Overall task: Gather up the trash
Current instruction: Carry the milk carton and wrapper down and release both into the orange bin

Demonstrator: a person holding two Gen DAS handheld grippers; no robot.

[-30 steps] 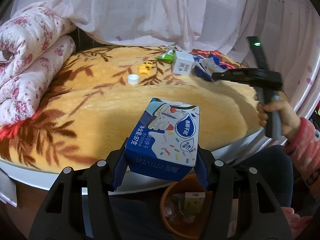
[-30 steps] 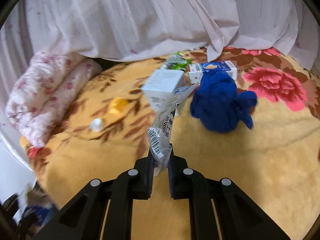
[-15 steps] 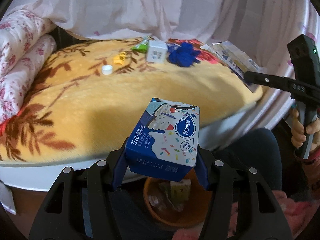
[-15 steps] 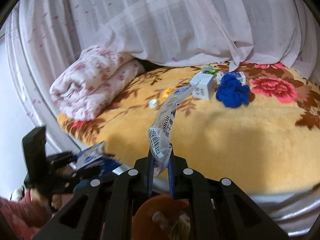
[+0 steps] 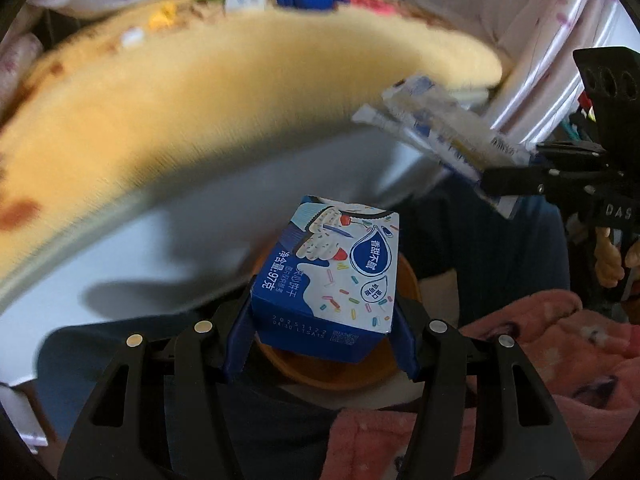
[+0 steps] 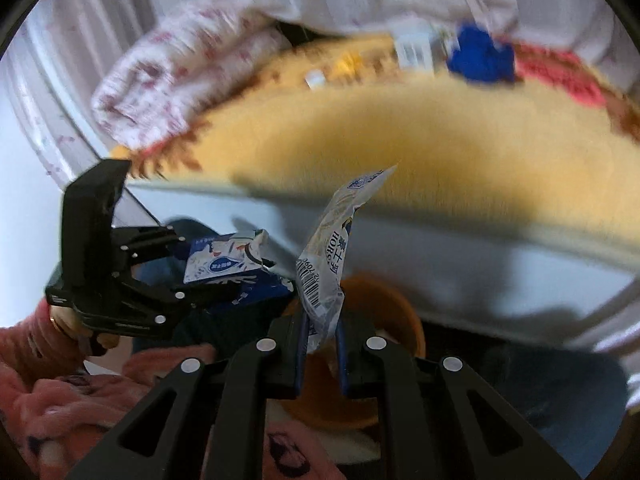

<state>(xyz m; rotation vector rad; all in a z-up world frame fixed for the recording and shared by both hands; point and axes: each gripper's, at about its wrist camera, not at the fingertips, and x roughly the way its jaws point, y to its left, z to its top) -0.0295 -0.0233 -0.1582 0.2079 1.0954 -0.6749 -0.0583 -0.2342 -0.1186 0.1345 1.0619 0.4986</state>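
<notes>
Trash: blue biscuit box clamped between left gripper fingers, plastic wrapper pinched in right gripper fingers. Orange bin directly beneath both. Centre over rim before release; wrapper likely to drift.

box between the left claw fingers, over the bin, wrapper pinched in the right claw, right of the box, bin below the bed edge, small carton and cloth far back on the bed
</notes>
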